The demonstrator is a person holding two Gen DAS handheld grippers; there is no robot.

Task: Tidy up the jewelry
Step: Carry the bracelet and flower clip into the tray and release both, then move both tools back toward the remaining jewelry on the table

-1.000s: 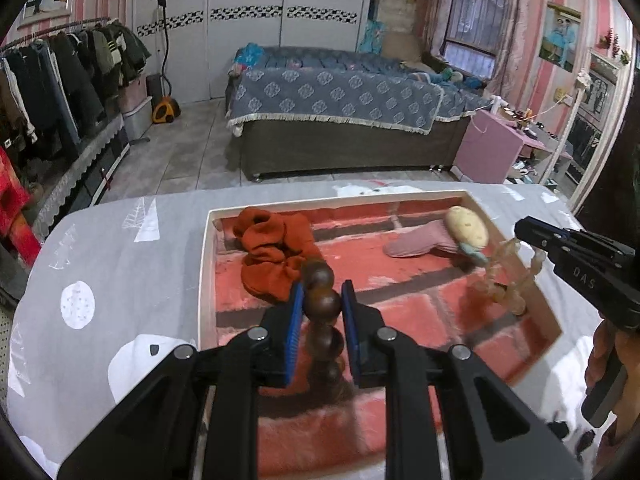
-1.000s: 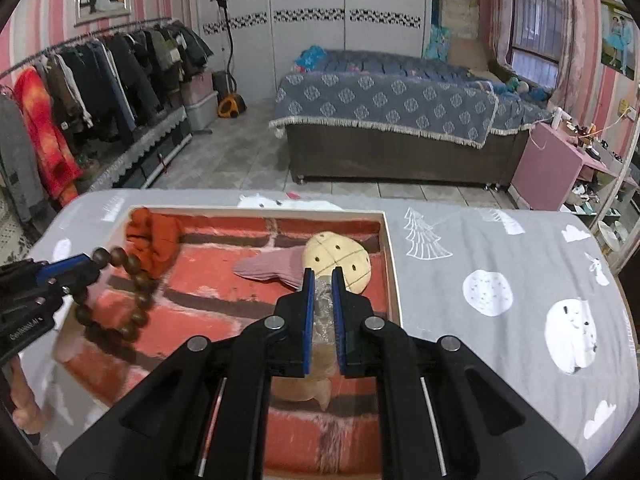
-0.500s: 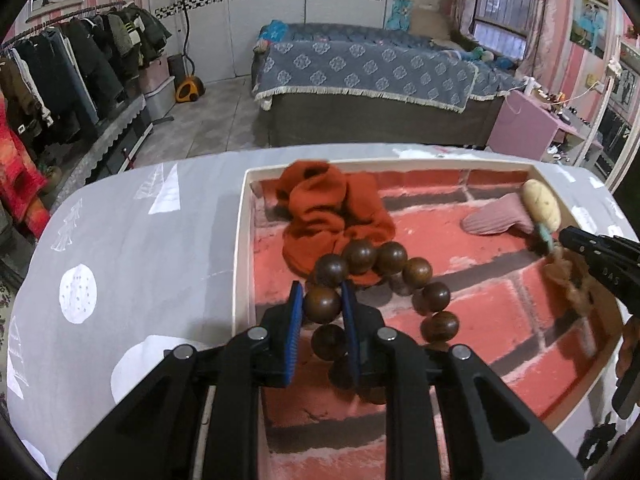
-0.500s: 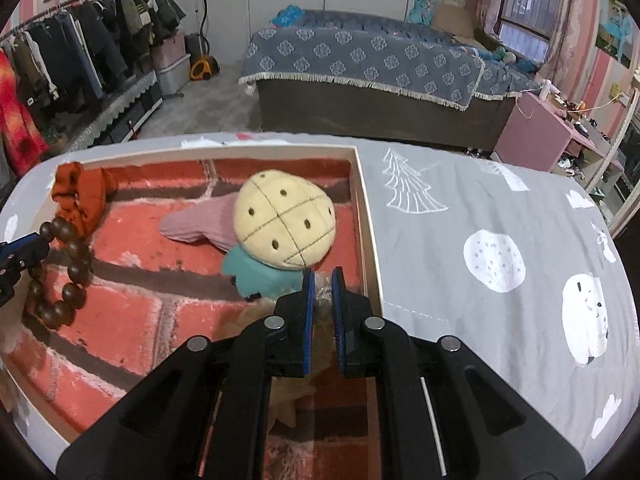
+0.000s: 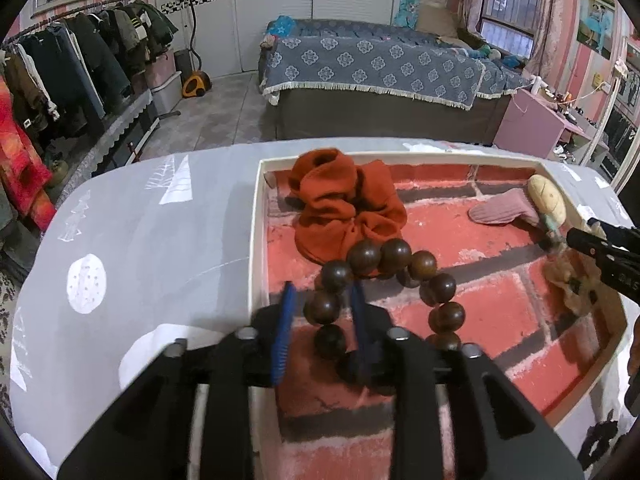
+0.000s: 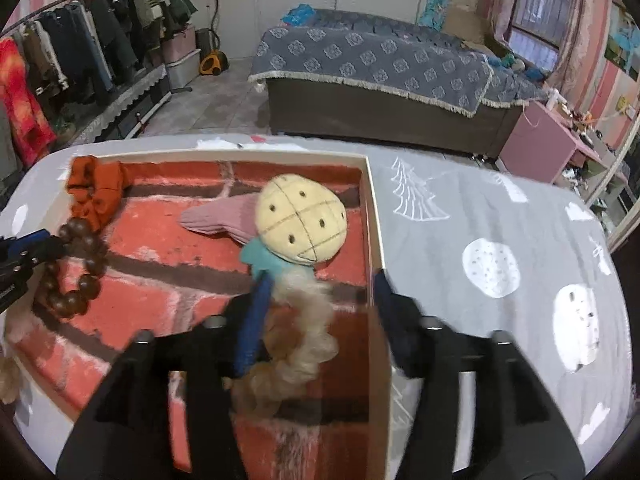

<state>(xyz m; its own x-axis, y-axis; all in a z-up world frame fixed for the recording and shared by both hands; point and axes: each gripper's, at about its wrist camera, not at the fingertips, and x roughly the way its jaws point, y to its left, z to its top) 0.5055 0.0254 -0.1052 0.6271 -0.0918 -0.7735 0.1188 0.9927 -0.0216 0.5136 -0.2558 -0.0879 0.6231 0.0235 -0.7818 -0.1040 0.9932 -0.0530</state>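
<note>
Bead bracelet point(image 5: 384, 280) loose between parted left gripper point(image 5: 322, 320) fingers.

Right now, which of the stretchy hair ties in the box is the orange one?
The orange scrunchie bunched in the box's far left corner, just behind the brown bead bracelet. The other one, the fuzzy cream tie, lies by the right wall.

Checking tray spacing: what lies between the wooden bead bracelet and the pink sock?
In the left wrist view, only bare brick-patterned tray floor separates bead bracelet and pink sock.
</note>
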